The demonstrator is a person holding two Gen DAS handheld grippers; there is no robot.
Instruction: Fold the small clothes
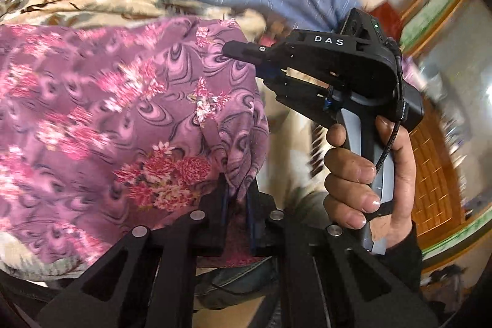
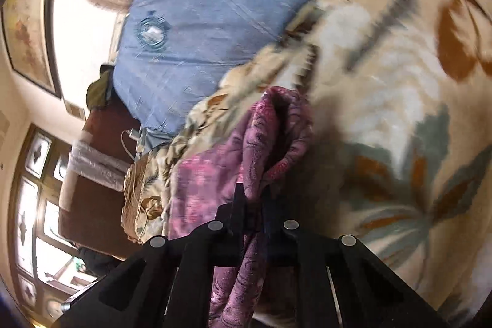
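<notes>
Purple floral cloth (image 1: 123,119) is lying spread over a cream flowered blanket (image 1: 92,5), filling the left and middle of the left wrist view. Much of it is showing blurred. Its near right edge is bunching into a fold that is running down between the fingers of the left gripper (image 1: 236,205). That gripper is clenching on the fold, fingers close together with cloth pinched between them.

In the right wrist view the same cloth (image 2: 215,174) is rising as a gathered ridge from the right gripper (image 2: 253,202), curling over at its far end. The right gripper is grasping the cloth too, a strip of it passing between the fingers and hanging down toward the camera.

From the left wrist view, the right gripper (image 1: 243,53) is reaching in from the right, its tip touching the cloth's far right edge. A hand (image 1: 366,174) is wrapping its grey handle.

Blanket (image 2: 384,112) is covering the right side of the right wrist view. A blue quilt (image 2: 209,5) is lying at the far side, touching the blanket. A window (image 2: 33,205) is showing at far left.
</notes>
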